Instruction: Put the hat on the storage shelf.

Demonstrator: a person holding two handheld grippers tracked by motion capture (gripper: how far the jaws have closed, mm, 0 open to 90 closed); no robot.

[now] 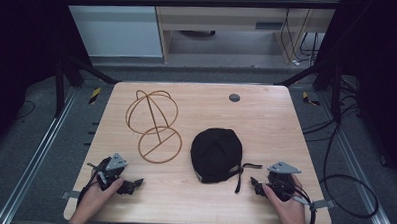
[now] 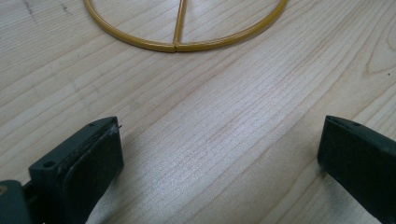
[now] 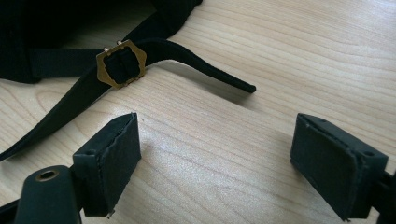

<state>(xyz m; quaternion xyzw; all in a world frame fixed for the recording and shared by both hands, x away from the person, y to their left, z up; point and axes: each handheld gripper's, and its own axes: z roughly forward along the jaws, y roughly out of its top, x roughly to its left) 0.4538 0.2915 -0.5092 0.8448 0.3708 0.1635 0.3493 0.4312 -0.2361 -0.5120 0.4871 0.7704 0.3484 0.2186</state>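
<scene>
A cap and a wire stand are set on a pale wooden table, ringed by grey carpet. The left gripper and right gripper are held apart, empty.

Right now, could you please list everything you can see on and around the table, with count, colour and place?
cap: one, black, on the table right of centre, near the front
cap strap: one, black, with a brass buckle, trailing from the cap toward the right gripper
wire hat stand: one, gold-brown, left of the cap, its ring base flat on the wood
table: one, light wood, with a small dark round cap near the far edge
cables: several, black, on the floor at the right
left gripper: one, black, front left corner, jaws open, nothing between them
right gripper: one, black, front right, jaws open, just short of the strap
hands: two, at the front edge, one on each gripper
</scene>
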